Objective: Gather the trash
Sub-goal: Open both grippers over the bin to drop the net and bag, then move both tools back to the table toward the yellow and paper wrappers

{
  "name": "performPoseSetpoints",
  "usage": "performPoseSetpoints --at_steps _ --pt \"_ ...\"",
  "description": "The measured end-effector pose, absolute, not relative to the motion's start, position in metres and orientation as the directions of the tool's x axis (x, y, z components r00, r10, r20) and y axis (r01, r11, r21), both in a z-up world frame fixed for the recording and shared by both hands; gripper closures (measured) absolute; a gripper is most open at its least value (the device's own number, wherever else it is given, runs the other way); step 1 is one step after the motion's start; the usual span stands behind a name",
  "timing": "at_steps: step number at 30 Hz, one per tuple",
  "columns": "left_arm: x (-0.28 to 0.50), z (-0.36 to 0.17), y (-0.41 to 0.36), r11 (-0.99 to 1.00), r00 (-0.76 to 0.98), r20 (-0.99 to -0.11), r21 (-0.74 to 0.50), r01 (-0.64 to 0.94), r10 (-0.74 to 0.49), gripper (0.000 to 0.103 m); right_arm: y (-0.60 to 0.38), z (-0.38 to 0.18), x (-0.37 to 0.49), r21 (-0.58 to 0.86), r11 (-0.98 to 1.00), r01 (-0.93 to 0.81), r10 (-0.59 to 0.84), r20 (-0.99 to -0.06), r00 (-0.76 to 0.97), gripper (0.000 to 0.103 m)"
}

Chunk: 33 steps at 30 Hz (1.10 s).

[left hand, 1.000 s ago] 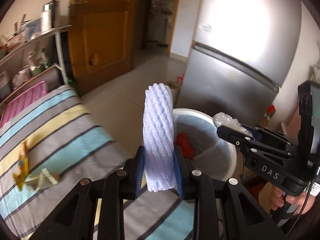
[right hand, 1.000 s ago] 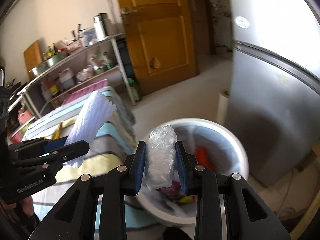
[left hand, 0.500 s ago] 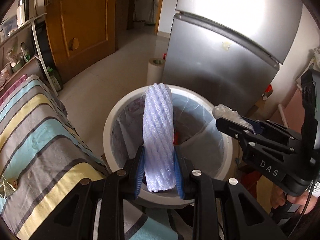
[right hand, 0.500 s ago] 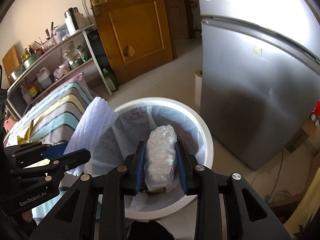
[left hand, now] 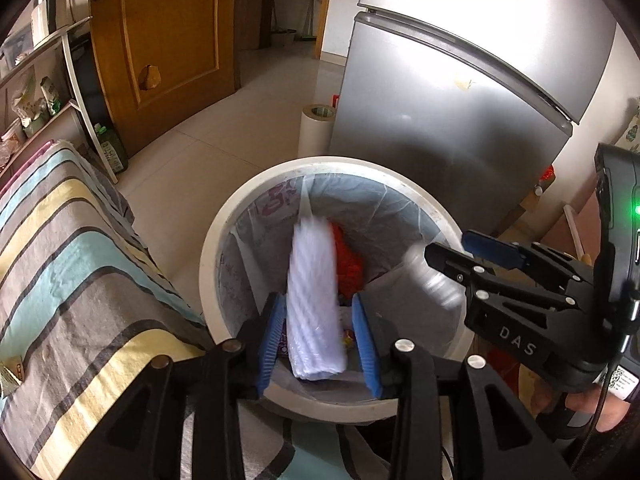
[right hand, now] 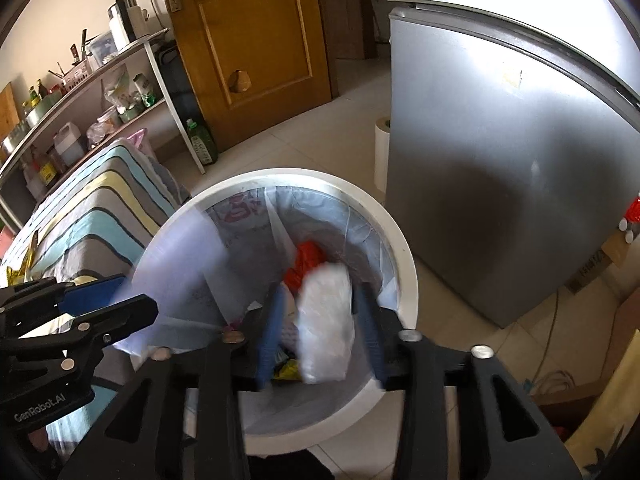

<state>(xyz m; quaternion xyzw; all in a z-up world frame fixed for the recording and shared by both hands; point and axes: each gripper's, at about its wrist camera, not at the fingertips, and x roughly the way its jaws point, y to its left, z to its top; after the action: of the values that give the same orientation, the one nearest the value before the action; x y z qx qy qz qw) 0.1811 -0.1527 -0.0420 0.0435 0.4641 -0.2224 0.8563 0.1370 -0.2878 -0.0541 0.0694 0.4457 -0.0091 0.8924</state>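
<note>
Both grippers' jaws are opening over the lined bin (left hand: 208, 264), letting foam sleeve (left hand: 314, 300) and plastic wad (right hand: 326, 320) drop in

Open bin mouth, hemmed in on three sides

The bin (left hand: 208, 256) stands with its mouth unblocked from above, though trash already lies at its bottom. The striped bed (left hand: 72, 264) presses against the bin's left rim, the fridge (left hand: 448, 120) rises just behind it, and a paper roll (left hand: 316, 128) stands behind the bin beside the fridge; bare floor (left hand: 224, 152) runs from the bin toward the door (left hand: 168, 40).
</note>
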Motion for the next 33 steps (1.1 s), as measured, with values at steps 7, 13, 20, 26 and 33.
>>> performPoseSetpoints --at_steps 7,13,20,26,33 --pt "0.177 -0.035 -0.145 0.904 0.499 -0.799 -0.125 0.410 -0.336 0.046 -0.287 -0.051 0.132 0.119 0.989 0.084 0.042 -0.787 0.615 0.051" --pt "0.170 -0.025 -0.129 0.915 0.533 -0.778 -0.129 0.382 -0.333 0.042 -0.281 -0.041 0.125 0.129 0.988 0.080 0.048 -0.766 0.641 0.051" --pt "0.160 -0.005 -0.099 0.932 0.596 -0.738 -0.123 0.341 -0.316 0.040 -0.264 -0.022 0.116 0.132 0.990 0.059 0.056 -0.730 0.681 0.050" --pt "0.152 0.004 -0.067 0.946 0.631 -0.716 -0.132 0.296 -0.297 0.040 -0.246 -0.004 0.109 0.132 0.990 0.039 0.065 -0.700 0.711 0.050" --pt "0.141 0.015 -0.033 0.959 0.670 -0.691 -0.134 0.250 -0.271 0.039 -0.214 0.011 0.104 0.124 0.992 -0.016 0.096 -0.671 0.735 0.050"
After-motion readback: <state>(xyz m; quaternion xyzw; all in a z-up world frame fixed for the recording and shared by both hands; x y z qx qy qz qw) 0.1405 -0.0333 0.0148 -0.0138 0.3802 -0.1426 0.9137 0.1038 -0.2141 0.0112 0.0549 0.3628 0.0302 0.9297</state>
